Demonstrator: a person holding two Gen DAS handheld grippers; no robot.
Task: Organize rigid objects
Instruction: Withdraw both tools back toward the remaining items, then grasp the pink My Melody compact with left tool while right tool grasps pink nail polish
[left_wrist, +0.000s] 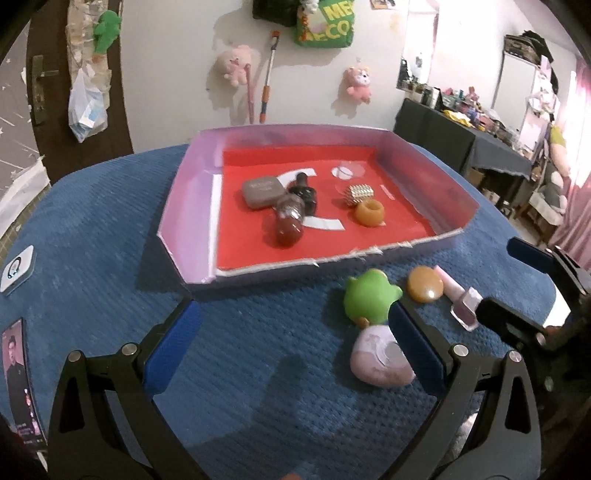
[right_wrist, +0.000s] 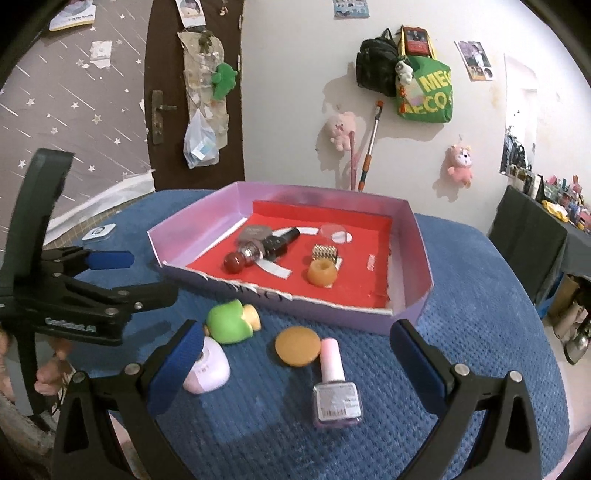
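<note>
Four trinkets (right_wrist: 297, 346) lie beside purple tray (right_wrist: 406, 314).

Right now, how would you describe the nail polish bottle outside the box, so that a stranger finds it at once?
Find the purple box with the red floor on the blue cloth. In front of its near wall lie four small things; the nail polish bottle is the one nearest the right tool. It alone is clear glass with a long pale pink cap, lying beside the flat round orange disc.

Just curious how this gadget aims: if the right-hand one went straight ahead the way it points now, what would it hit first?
Probably the pink nail polish bottle, lying between the open right gripper fingers; the orange disc lies just beyond. Depth is hard to judge.
</note>
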